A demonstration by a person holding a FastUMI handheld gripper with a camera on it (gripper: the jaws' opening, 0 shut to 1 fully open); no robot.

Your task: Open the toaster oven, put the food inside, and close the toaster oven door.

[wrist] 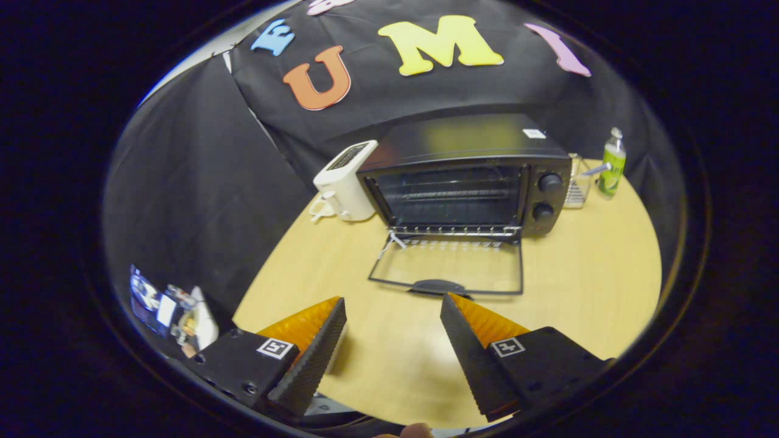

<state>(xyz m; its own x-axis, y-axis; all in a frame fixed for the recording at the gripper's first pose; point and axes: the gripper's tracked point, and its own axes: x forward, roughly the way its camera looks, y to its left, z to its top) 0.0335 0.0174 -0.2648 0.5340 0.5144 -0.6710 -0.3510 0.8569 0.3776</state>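
- The toaster oven (468, 176) is seen standing at the far side of the wooden surface (584, 286), beyond the fingers (328, 340).
- Its door (450, 267) is folded fully down and lies flat on the surface, handle side towards the gripper (393, 316); the rack inside is exposed.
- The fingers are spread wide apart and nothing is held between them; bare surface is seen in the gap, with the door's handle just ahead.
- The opening step is judged complete. The step in hand is judged to be the loading of the food.
- No food can be identified on the surface. A white toaster (344, 182) stands touching or just beside the oven's left wall; a small wire basket (578, 185) and a green bottle (612, 163) stand to its right. What lies in the basket cannot be told.
- For the next move, the food must first be located and the fingers closed on it.
- The item must then be carried over the lowered door and set on the rack, without the door glass being struck.
- The door is to be lifted shut only afterwards.
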